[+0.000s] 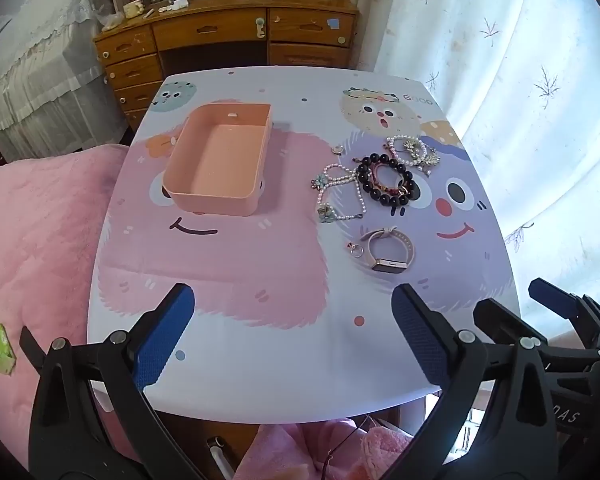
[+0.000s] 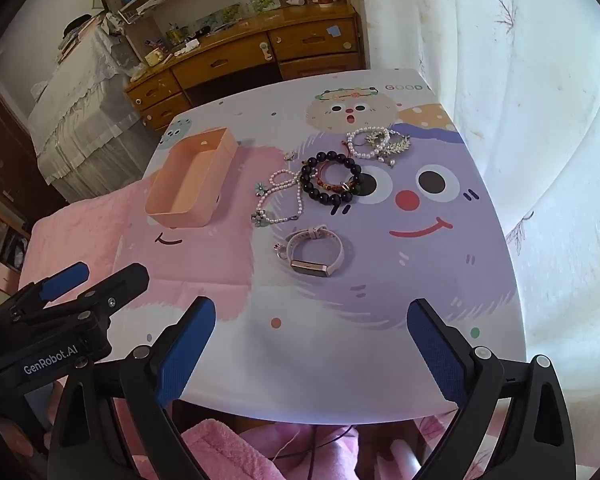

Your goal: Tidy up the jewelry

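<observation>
An empty pink box stands on the cartoon-print table. To its right lie a black bead bracelet, a white pearl necklace with flower charms, a pearl and gold cluster, a small ring, a pink smartwatch and a ring beside it. My left gripper and right gripper hover open and empty over the table's near edge.
A wooden desk with drawers stands behind the table. A pink blanket lies at the left, a white curtain at the right. The right gripper shows in the left wrist view.
</observation>
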`<state>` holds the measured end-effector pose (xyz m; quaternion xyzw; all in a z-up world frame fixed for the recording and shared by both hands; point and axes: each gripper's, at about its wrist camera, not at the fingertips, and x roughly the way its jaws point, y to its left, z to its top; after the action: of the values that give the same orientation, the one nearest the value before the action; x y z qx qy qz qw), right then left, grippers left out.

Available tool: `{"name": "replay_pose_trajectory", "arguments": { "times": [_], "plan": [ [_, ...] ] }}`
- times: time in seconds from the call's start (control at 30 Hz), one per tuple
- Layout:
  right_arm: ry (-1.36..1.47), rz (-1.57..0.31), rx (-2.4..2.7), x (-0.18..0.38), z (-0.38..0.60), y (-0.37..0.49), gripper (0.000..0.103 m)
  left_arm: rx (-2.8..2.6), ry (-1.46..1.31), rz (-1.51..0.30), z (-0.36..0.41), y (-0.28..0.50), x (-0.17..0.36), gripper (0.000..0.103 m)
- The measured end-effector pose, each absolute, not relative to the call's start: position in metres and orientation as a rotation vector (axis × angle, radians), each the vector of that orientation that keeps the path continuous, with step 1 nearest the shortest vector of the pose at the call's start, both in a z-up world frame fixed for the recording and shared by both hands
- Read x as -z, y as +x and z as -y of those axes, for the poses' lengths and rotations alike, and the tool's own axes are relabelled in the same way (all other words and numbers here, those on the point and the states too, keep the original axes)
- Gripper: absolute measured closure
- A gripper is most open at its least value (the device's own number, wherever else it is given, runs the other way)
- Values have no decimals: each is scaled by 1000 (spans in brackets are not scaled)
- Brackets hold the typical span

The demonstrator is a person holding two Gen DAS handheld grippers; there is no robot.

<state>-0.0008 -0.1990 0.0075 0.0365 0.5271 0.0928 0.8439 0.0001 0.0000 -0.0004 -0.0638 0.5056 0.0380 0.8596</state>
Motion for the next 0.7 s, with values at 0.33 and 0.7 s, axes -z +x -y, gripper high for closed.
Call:
{"name": "replay_pose_trajectory", "arguments": {
  "times": [0.33,0.7],
  "plan": [
    [59,-1093,-202,-8,195,-5,5,-68,-138,-1052,2,3,-5,5],
    [38,-1078,-211,-17,191,-6,5,-67,-136,-1041,-2,-3,-5,5]
  ]
}}
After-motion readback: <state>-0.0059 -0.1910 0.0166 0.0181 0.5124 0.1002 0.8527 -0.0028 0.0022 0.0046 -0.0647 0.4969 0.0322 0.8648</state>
